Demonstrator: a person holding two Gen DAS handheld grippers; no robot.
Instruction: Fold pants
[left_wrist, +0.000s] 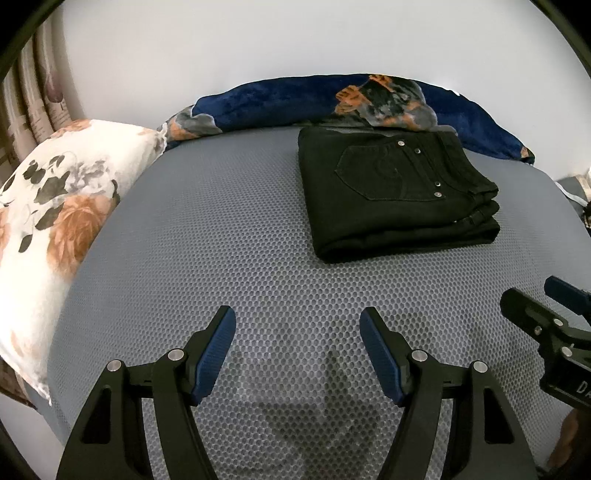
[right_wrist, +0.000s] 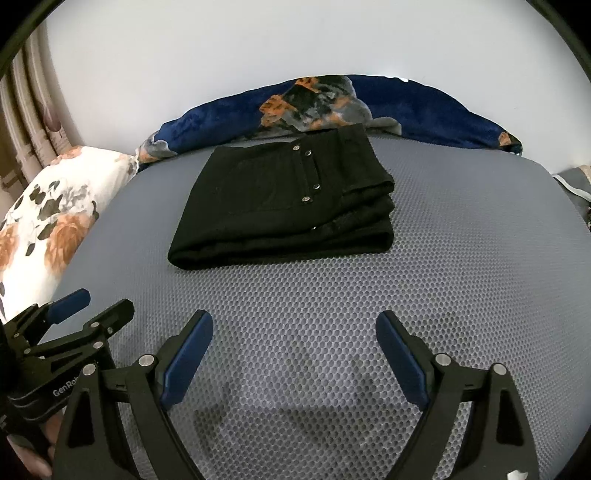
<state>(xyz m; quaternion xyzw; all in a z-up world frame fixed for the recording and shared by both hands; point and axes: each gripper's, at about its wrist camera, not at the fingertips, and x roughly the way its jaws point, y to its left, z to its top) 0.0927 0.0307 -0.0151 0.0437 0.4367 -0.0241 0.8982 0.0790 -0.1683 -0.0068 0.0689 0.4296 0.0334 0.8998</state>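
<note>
Black pants (left_wrist: 395, 195) lie folded in a compact stack on the grey mesh mattress (left_wrist: 221, 258), back pocket and rivets up, near the far edge. They also show in the right wrist view (right_wrist: 284, 206). My left gripper (left_wrist: 297, 325) is open and empty, held over the mattress well short of the pants. My right gripper (right_wrist: 294, 328) is open and empty too, also short of the pants. The right gripper shows at the right edge of the left wrist view (left_wrist: 543, 314); the left gripper shows at the lower left of the right wrist view (right_wrist: 92, 306).
A white floral pillow (left_wrist: 48, 229) lies at the left of the mattress. A dark blue floral blanket (left_wrist: 332, 99) is bunched along the far edge against the white wall, just behind the pants. Curtains (left_wrist: 37, 88) hang at far left.
</note>
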